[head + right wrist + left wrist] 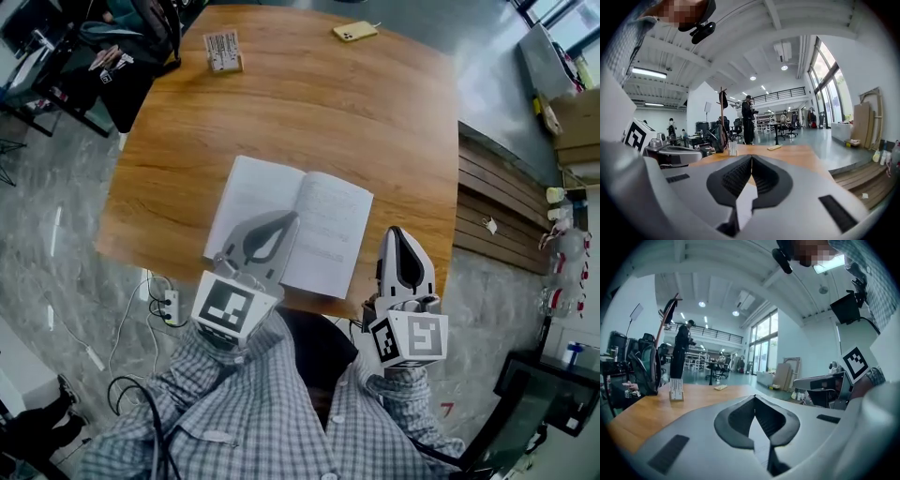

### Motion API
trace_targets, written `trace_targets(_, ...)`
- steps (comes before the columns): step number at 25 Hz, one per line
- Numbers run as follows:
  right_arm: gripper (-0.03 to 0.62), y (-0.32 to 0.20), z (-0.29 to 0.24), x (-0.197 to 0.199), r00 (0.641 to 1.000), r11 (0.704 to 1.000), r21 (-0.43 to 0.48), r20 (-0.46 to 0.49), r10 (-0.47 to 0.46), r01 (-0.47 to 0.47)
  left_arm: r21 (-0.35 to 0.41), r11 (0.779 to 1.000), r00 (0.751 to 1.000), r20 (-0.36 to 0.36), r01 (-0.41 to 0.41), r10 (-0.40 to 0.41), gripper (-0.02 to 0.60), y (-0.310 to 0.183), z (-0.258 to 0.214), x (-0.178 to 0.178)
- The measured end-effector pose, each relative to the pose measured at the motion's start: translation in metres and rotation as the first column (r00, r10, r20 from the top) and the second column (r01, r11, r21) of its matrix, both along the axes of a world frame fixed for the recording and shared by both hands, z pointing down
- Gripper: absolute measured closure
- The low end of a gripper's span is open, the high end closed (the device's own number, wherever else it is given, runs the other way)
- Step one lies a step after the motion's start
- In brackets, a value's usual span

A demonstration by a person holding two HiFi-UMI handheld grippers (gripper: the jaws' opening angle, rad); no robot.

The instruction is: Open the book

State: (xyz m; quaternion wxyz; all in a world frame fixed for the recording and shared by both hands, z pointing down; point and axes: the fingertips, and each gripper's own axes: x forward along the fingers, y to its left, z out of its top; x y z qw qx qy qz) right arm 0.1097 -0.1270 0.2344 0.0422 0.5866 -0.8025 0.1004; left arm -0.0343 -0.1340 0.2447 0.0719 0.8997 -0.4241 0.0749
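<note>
A book (309, 220) lies open on the round wooden table (309, 103), its white pages facing up near the front edge. My left gripper (289, 218) hangs above the book's lower left page, jaws shut with nothing between them. In the left gripper view the left gripper (754, 397) points nearly level across the table. My right gripper (397, 232) is raised just right of the book, over the table's front edge, shut and empty. A slice of white page shows through the right gripper (751, 157) in its own view.
A small card stand (223, 51) and a yellow phone (355, 31) sit at the table's far side. A backpack on a chair (131, 47) stands at the far left. A wooden bench (497, 216) runs along the right. Cables and a power strip (171, 306) lie on the floor.
</note>
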Motion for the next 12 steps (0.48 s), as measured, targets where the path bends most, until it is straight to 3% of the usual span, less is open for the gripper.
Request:
trace_targets(6,0.574,-0.007,-0.048,0.011,1.0,0.994,0.111,-0.007,0.002,-0.001,0.106,0.994,0.999,-0.045,0.005,-0.001,0.572,-0.013,-0.049,0.009)
trace_targets(12,0.574,-0.009,-0.069,0.01,1.0,0.987,0.157,-0.013,-0.021,0.022,0.139,0.99,0.999,-0.052,0.019,-0.012,0.572,-0.015,-0.07,0.01)
